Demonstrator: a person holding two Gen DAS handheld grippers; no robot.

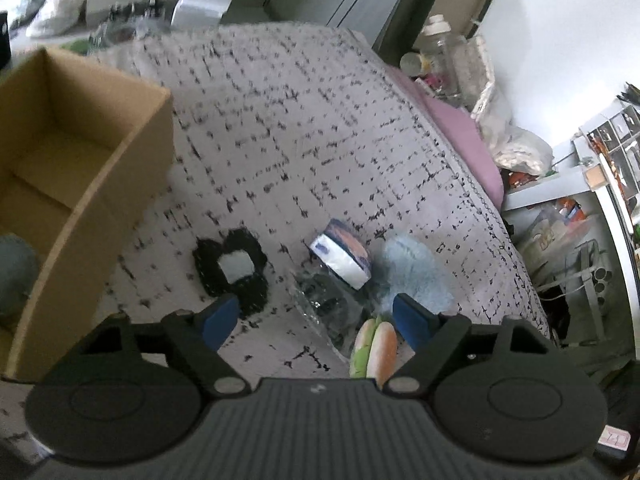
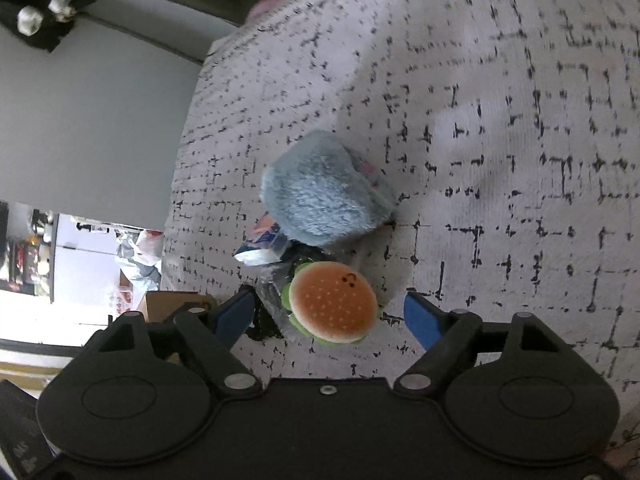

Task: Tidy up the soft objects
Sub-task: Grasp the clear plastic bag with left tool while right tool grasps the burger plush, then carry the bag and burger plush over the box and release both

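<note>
Soft objects lie in a loose cluster on a bed cover [image 1: 304, 128], a pale cloth with a broken black grid print that fills most of both views. At the left of the left wrist view stands an open cardboard box [image 1: 76, 184], resting on the cover, with a grey-green soft thing [image 1: 14, 276] low at its near end; what that thing is cannot be told, as only an edge shows. The largest piece of the cluster is a blue plush [image 2: 324, 196], fluffy and slumped on its side. Touching it on one side is a tissue pack [image 1: 342, 258], white with a blue and orange wrapper, tilted over a crumpled clear bag [image 1: 324, 304]. Just beside these lies a burger toy [image 2: 334, 306], bun up, with a green fringe showing beneath. Apart from the cluster, nearer the box, sits a black scrunchie [image 1: 232, 266], its ring lying flat on the cover. The left gripper [image 1: 310, 318] hangs above the clear bag, jaws wide and holding nothing. The right gripper [image 2: 330, 314] hovers over the burger toy, which shows between the spread blue pads [image 2: 416, 320] without touching either one.
</note>
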